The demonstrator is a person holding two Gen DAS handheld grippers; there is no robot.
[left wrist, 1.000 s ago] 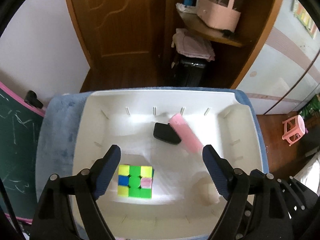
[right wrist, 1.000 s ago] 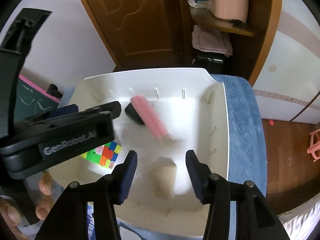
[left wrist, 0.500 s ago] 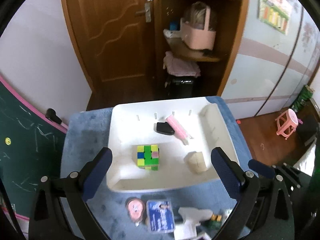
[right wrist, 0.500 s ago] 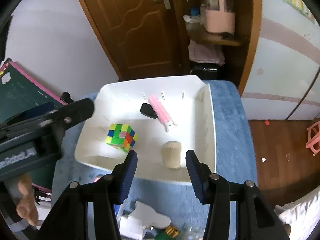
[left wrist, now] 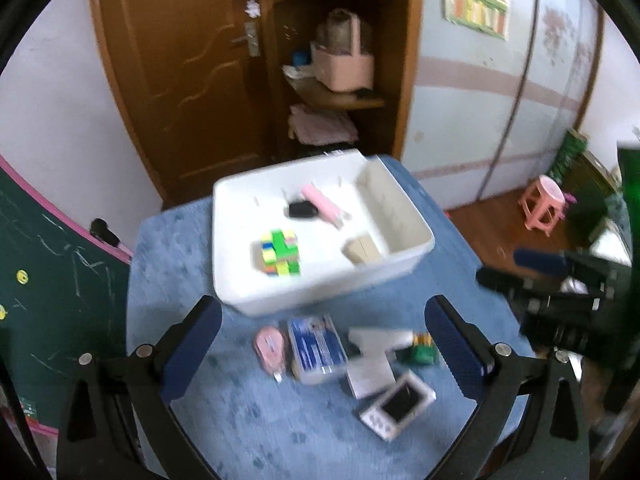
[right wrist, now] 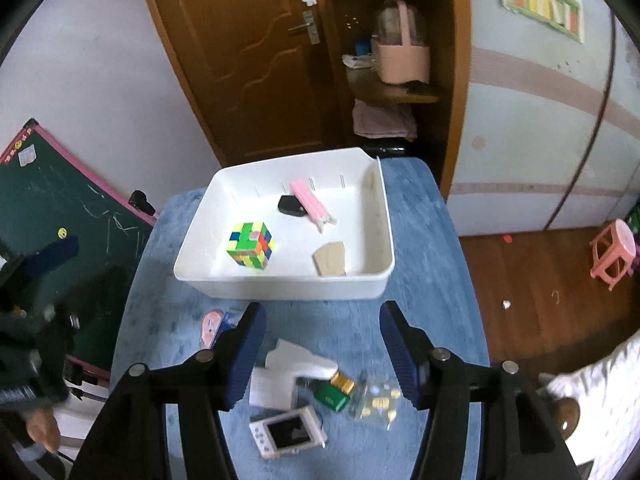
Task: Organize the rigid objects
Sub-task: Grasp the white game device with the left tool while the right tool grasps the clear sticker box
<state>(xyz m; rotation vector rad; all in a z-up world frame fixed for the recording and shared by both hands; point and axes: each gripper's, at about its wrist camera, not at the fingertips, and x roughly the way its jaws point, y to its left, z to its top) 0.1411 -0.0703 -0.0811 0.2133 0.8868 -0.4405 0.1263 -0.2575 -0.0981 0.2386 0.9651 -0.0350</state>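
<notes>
A white bin (left wrist: 324,300) (right wrist: 292,284) on the blue cloth holds a colourful puzzle cube (left wrist: 280,254) (right wrist: 251,250), a black case (right wrist: 291,205), a pink stick (right wrist: 312,205) and a tan block (right wrist: 330,259). In front of it lie a pink tape dispenser (left wrist: 270,347), a blue box (left wrist: 318,350), white packaging (right wrist: 286,376), a green battery pack (right wrist: 332,394), a small white camera (left wrist: 398,406) (right wrist: 286,432) and a clear packet (right wrist: 376,402). My left gripper (left wrist: 322,338) hangs open and empty above these loose items. My right gripper (right wrist: 322,354) is empty too, its jaws opening.
The blue-covered table (right wrist: 424,240) ends at wooden floor on the right, where a pink stool (right wrist: 614,254) stands. A green chalkboard (right wrist: 60,208) leans at the left. Behind the bin are a brown door (right wrist: 248,48) and corner shelves with a pink basket (right wrist: 402,58).
Both grippers have pulled back and up from inside the bin, so the loose items in front of it now show. The left jaws spread wider; the right jaws have begun to part.
</notes>
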